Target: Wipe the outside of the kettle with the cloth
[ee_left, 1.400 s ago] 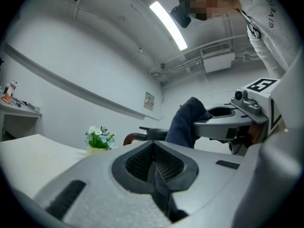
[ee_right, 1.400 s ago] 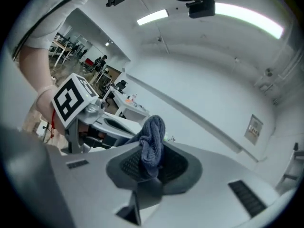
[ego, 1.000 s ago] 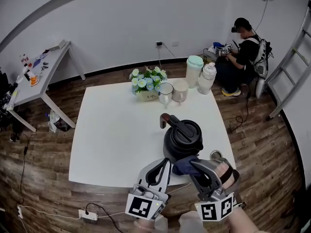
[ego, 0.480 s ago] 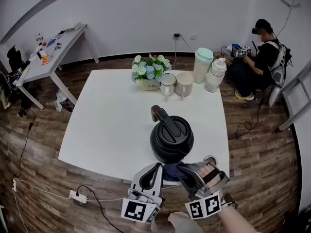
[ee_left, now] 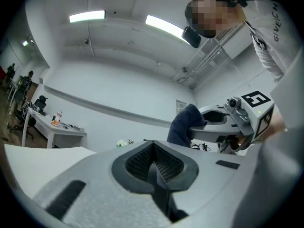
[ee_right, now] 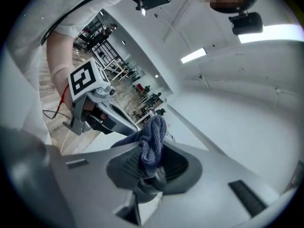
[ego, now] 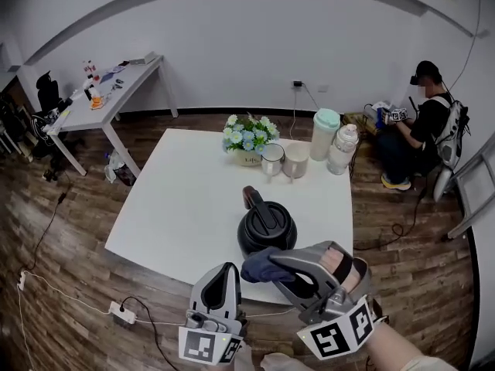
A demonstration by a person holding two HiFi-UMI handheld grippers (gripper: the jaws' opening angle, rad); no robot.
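A black kettle (ego: 265, 227) with a brown-tipped handle stands near the front edge of the white table (ego: 186, 199). My right gripper (ego: 272, 267) is shut on a dark blue cloth (ego: 263, 266), held just in front of the kettle and above the table edge. In the right gripper view the cloth (ee_right: 152, 144) bunches out between the closed jaws. My left gripper (ego: 223, 278) is shut with nothing in it, below the table's front edge, left of the right one. In the left gripper view the right gripper with the cloth (ee_left: 184, 125) shows ahead.
At the table's far side stand a flower pot (ego: 249, 137), two cups (ego: 283, 161), a mint-lidded jug (ego: 325, 134) and a clear bottle (ego: 342, 149). A seated person (ego: 425, 122) is at the right wall, a side table (ego: 108, 83) at the left. A power strip (ego: 124, 314) lies on the floor.
The head view has pulled back and tilted up, so the kettle sits farther off. Both grippers have drawn back from the kettle toward me; the right still holds the cloth.
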